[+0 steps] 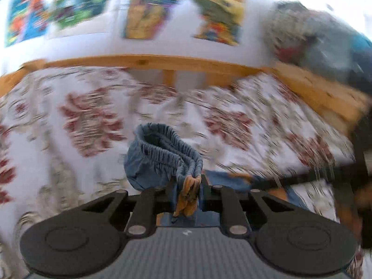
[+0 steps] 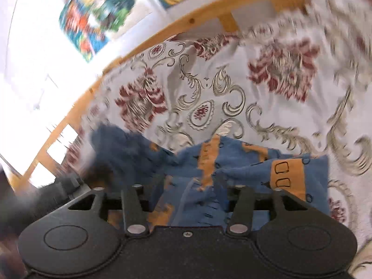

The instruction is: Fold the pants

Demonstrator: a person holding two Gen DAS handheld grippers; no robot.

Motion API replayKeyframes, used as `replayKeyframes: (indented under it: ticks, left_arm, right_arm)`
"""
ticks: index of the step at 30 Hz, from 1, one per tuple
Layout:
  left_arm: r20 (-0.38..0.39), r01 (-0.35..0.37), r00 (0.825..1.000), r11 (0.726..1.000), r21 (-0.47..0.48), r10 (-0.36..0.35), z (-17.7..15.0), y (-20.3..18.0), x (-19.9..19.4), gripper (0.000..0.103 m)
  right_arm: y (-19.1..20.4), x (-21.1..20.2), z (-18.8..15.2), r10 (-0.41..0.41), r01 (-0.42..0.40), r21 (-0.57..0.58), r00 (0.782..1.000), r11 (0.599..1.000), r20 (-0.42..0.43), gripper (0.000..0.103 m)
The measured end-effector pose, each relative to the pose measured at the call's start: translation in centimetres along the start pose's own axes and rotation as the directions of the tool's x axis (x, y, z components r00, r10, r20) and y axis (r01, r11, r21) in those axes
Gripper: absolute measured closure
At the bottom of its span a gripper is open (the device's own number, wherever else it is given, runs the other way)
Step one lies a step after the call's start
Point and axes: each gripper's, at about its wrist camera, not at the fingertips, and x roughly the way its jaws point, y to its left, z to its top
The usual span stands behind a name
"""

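Bright posters (image 1: 144,9) hang on the white wall behind a wooden bed frame (image 1: 148,61), and the bed itself is covered with a white bedspread (image 1: 76,116) printed with dark red flowers and grey scrolls. A heap of grey and blue cloth (image 1: 313,44) sits on the frame's rail toward the right end, too blurred to make out further.

On the bedspread, on the side away from the wall, lie the pants (image 2: 232,162), small and blue with orange patches. Part of them is spread flat and rumpled, well clear of the bed frame.

The left gripper (image 1: 188,193) has its jaws pinched nearly together on the pants at the elastic waistband (image 1: 167,146), with blue and orange cloth squeezed between them; the gathered band loops up from the jaws, lifted off the bedspread.

The right gripper (image 2: 188,197) hangs over the flat part of the pants with its jaws standing about half apart. Blue cloth shows in the gap between them, but the pads are not pressing on it. To the left of this gripper, nearer the bed frame, a darker blue bunch of the pants rises in a blur.
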Motion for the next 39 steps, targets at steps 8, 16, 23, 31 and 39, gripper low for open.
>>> replayKeyframes:
  ticks: [8,16,23,31,39]
  left_arm:
    - [-0.072,0.040,0.997,0.983,0.181,-0.027,-2.2,-6.6,2.1,0.085]
    - [-0.063,-0.009,0.998,0.963,0.269,0.027,-3.2,-8.9,2.3,0.085]
    - [-0.011,-0.024,1.000,0.966,0.259,0.028,-1.8,-9.7,0.7,0.085]
    - [-0.006,0.044,0.999,0.964,0.263,-0.045,-0.2,-13.9,1.6,0.085]
    - [-0.057,0.100,0.995,0.945,0.310,-0.087,-1.5,-18.6,4.4,0.085]
  right_arm:
    - [2.4,3.1,4.4,-0.001,-0.013,-0.098,0.990,0.995,-0.142,0.028]
    - [3.2,3.9,3.6,-0.078,0.049,-0.173,0.984,0.984,-0.163,0.089]
    - [3.8,1.5,4.6,-0.015,-0.006,-0.180,0.993,0.984,-0.113,0.092]
    - [1.9,-2.6,5.7,-0.059,0.037,-0.223,0.994,0.974,-0.095,0.092]
    - [-3.0,-5.2,4.4,-0.124,0.105,-0.202,0.989,0.974,-0.082,0.092]
